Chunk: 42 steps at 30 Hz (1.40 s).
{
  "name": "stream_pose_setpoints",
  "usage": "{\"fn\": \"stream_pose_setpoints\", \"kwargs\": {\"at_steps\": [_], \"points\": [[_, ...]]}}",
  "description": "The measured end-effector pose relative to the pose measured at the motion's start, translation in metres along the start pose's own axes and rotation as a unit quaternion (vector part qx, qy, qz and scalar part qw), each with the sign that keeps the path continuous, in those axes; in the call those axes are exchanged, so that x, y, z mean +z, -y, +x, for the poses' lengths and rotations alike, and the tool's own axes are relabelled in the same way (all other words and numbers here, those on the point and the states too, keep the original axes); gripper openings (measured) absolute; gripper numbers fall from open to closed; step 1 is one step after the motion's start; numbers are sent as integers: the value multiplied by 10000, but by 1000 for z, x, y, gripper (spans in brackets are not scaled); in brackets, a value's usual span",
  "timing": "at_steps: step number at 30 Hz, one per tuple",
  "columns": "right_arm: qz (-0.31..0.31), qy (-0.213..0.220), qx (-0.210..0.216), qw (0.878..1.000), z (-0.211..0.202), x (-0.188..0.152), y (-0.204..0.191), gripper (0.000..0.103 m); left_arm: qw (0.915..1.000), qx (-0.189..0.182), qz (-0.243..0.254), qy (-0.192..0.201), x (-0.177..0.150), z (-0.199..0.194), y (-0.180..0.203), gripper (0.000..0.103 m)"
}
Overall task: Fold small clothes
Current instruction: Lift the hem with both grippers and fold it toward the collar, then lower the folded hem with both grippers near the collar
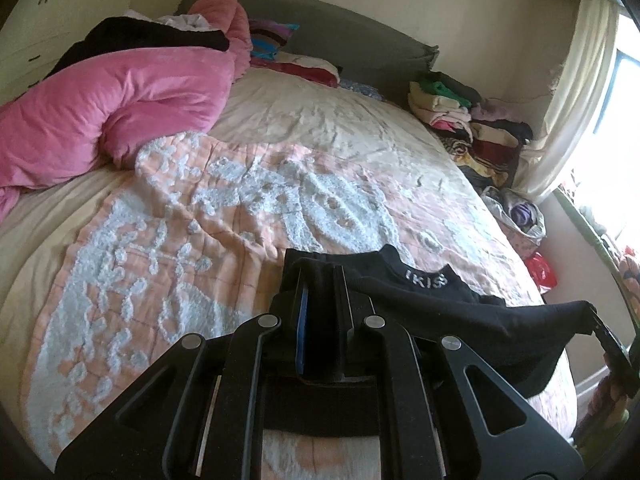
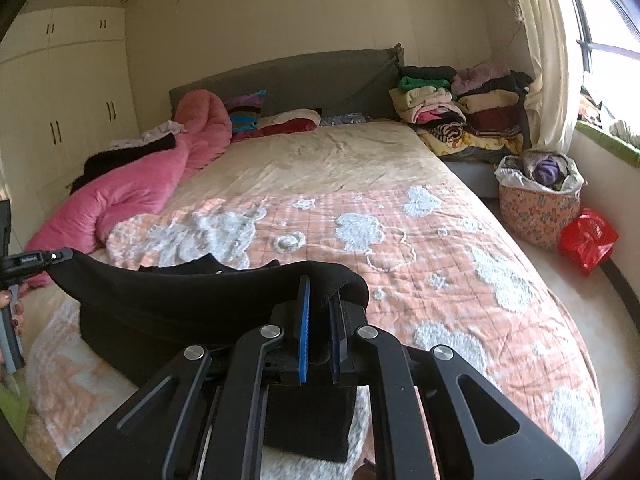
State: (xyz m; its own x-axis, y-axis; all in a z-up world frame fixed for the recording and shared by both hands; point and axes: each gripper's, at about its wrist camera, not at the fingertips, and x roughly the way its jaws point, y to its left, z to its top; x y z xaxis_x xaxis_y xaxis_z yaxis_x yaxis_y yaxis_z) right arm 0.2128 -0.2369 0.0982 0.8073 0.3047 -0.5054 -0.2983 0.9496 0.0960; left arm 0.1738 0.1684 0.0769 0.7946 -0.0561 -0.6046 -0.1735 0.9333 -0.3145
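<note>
A small black garment (image 1: 460, 316) with white lettering on its band hangs stretched between my two grippers, just above the peach-and-white quilt (image 1: 224, 208). My left gripper (image 1: 322, 276) is shut on one end of it, cloth pinched between the blue pads. In the left wrist view the right gripper (image 1: 600, 320) holds the other end at the far right edge. In the right wrist view my right gripper (image 2: 320, 292) is shut on the black garment (image 2: 180, 296), whose edge drapes over the fingers. The left gripper (image 2: 52, 257) shows at the left edge with a hand (image 2: 12, 312) below it.
A pink duvet (image 1: 112, 108) is bunched along the bed's left side with dark clothes on top. Folded clothes (image 2: 460, 108) are piled beside the grey headboard (image 2: 300, 76). A patterned basket (image 2: 536, 204) and a red bag (image 2: 586, 240) stand on the floor by the window.
</note>
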Motion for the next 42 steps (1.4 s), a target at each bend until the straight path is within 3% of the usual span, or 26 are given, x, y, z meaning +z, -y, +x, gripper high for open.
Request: {"fn": "stream_pose_setpoints", "kwargs": {"at_steps": [16, 30, 35, 40, 42], "points": [[89, -432, -257, 9987, 64, -16, 10, 7, 9987, 433, 219, -122, -15, 59, -1, 5], [124, -632, -476, 9968, 86, -40, 4, 10, 9972, 554, 509, -39, -19, 64, 1, 9], [85, -557, -562, 9968, 80, -42, 0, 36, 9965, 493, 676, -17, -22, 61, 9, 23], [-7, -421, -509, 9978, 63, -46, -6, 38, 9959, 413, 795, 90, -26, 53, 17, 39], [-84, -392, -436, 9982, 57, -49, -10, 41, 9953, 312, 912, 129, -31, 47, 24, 53]]}}
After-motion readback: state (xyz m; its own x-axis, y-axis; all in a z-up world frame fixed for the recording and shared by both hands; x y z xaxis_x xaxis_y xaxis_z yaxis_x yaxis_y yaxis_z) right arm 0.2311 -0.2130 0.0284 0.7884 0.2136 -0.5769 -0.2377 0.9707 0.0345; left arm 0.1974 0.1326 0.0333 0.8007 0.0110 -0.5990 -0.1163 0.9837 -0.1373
